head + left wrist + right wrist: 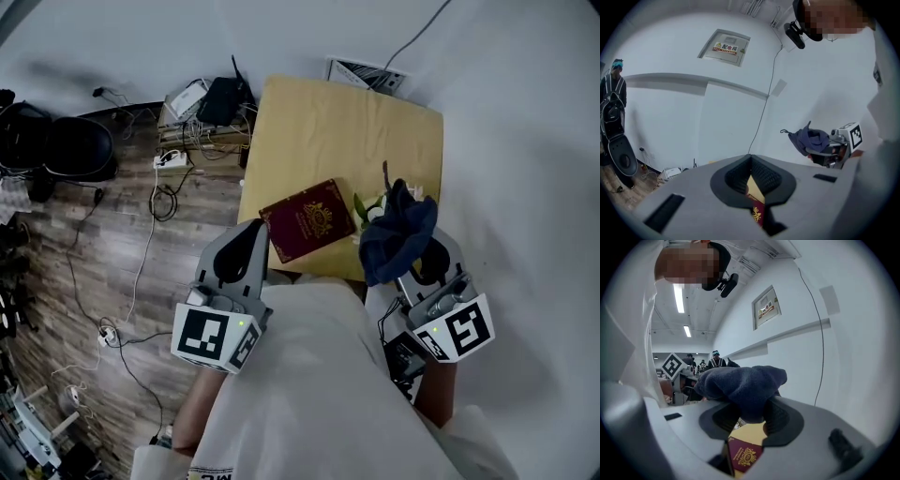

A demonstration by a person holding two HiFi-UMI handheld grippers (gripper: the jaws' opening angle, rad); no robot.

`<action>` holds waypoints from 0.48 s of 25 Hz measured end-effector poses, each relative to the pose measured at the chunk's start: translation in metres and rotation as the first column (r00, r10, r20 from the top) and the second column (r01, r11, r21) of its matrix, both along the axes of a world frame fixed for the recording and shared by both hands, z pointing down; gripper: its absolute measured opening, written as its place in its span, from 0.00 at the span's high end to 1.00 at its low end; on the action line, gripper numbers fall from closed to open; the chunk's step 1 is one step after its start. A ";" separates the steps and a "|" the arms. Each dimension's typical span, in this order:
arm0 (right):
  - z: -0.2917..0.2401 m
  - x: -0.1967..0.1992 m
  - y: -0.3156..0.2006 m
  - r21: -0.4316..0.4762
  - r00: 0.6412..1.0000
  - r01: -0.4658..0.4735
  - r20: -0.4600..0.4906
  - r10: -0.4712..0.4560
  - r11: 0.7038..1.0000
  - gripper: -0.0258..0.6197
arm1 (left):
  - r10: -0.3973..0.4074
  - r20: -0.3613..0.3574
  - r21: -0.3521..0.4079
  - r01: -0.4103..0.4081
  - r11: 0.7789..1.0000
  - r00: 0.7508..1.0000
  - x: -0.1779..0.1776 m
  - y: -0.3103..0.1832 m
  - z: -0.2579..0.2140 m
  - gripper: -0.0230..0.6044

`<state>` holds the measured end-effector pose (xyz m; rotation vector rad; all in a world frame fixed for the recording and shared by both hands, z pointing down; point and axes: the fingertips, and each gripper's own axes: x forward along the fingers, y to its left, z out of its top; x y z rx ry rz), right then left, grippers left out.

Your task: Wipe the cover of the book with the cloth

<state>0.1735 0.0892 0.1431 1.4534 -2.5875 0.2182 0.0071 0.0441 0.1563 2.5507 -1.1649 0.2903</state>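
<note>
Right tool (751,414) grips the bunched dark-blue cloth (740,383) just right of the maroon gold-crested book (307,220), mid-frame on the tan worktop (375,131); left tool (751,176) closed, empty. Wiping not begun, I judge: next I lower cloth onto cover.

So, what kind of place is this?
Probably a workplace, perhaps a lab or office. Loose cables and a power strip lie on the wood-pattern floor beside the small yellow table, an electrical box hangs on the white wall, and ceiling strip lights and other people show behind.
</note>
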 end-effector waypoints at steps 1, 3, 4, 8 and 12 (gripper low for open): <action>0.004 -0.001 0.002 -0.007 1.000 0.000 -0.005 0.000 1.000 0.74 | 0.000 0.002 0.003 0.000 1.000 1.000 0.001 0.000 0.000 0.95; 0.011 -0.001 0.005 -0.023 1.000 -0.002 -0.008 0.002 1.000 0.74 | 0.005 0.004 0.002 -0.005 1.000 1.000 0.005 0.000 0.001 0.95; 0.014 -0.002 0.006 -0.030 1.000 -0.003 -0.012 0.003 1.000 0.74 | 0.009 0.004 -0.001 -0.009 1.000 1.000 0.007 0.001 0.001 0.95; 0.022 -0.002 0.010 -0.048 1.000 -0.013 -0.015 0.012 0.999 0.74 | 0.018 0.006 -0.020 -0.017 1.000 1.000 0.012 0.006 0.008 0.95; 0.023 -0.002 0.011 -0.055 1.000 -0.012 -0.020 0.011 0.998 0.74 | 0.016 0.001 -0.043 -0.016 0.999 1.000 0.017 0.011 0.015 0.95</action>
